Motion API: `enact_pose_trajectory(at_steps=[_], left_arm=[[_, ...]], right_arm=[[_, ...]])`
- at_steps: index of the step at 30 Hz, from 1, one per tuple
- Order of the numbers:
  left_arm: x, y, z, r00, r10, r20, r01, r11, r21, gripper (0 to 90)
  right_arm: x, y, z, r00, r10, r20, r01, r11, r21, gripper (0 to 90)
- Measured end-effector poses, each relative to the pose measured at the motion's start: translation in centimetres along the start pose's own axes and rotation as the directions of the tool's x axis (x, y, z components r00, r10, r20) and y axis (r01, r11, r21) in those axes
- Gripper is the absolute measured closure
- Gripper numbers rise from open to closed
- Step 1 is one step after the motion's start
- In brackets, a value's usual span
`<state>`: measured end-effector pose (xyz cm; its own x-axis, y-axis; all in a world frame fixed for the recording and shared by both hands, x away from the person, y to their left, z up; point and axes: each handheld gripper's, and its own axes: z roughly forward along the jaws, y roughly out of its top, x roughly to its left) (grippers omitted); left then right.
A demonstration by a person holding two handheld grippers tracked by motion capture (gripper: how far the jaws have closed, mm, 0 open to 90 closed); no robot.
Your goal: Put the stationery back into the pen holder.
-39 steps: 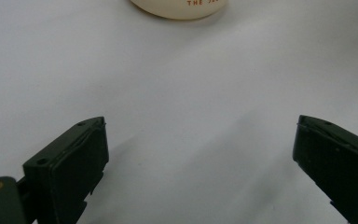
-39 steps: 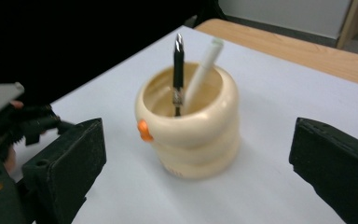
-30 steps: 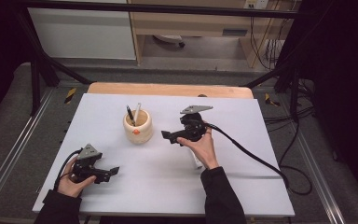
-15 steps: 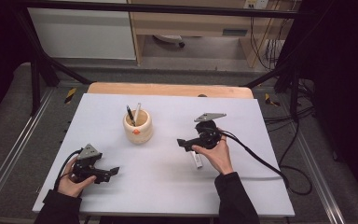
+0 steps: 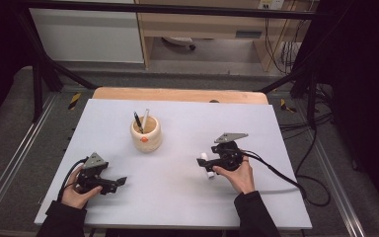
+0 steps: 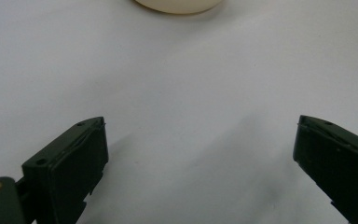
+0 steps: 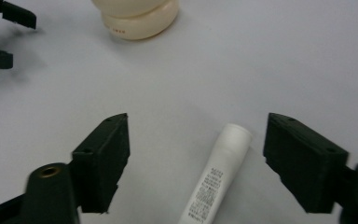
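Right gripper (image 5: 203, 163): moved from beside the cup (image 5: 145, 133) down over the white tube (image 7: 216, 175) lying flat on the table (image 5: 187, 197), jaws just closing, astride it without touching, grasp judged imminent; left gripper (image 5: 121, 181) open, empty, unmoved.

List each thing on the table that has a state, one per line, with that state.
White tube: lying flat on the table, between the right tongs' jaws, untouched.
Right tongs: open, jaws have just been closing around the tube.
Left tongs: open, nothing between the jaws.
Cream holder: upright, with two pens standing in it.
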<state>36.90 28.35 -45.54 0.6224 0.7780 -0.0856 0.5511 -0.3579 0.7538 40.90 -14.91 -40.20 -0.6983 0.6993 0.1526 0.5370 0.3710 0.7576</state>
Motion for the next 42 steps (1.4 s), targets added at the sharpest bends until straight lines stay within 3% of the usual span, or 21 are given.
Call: enact_pose_trajectory(at_steps=[9, 15, 21, 28, 42], left_arm=[[0.0, 0.0, 0.0, 1.0, -0.001, -0.001, 0.001, 1.0, 0.0, 3.3], [0.0, 0.0, -0.1, 1.0, 0.003, -0.001, -0.003, 1.0, -0.002, 3.3], [-0.1, 0.0, 0.0, 1.0, 0.003, -0.001, -0.003, 1.0, 0.0, 3.3], [-0.1, 0.0, 0.1, 1.0, 0.005, 0.0, -0.005, 1.0, 0.006, 3.3], [-0.1, 0.0, 0.1, 1.0, 0.006, -0.002, -0.006, 1.0, 0.003, 3.3]], right_arm=[[0.5, -2.5, -0.1, 0.9988, -0.014, -0.046, 0.014, 1.0, -0.014, 60.7], [0.4, -3.7, 0.3, 0.9973, 0.002, -0.073, 0.0, 1.0, 0.025, 76.0], [0.1, -4.0, 0.5, 0.9958, 0.019, -0.089, -0.017, 1.0, 0.023, 89.6], [-0.1, -4.4, 1.0, 0.9935, 0.038, -0.107, -0.031, 0.998, 0.062, 90.0], [-0.1, -4.5, 0.9, 0.9918, 0.05, -0.118, -0.041, 0.997, 0.071, 90.0]])
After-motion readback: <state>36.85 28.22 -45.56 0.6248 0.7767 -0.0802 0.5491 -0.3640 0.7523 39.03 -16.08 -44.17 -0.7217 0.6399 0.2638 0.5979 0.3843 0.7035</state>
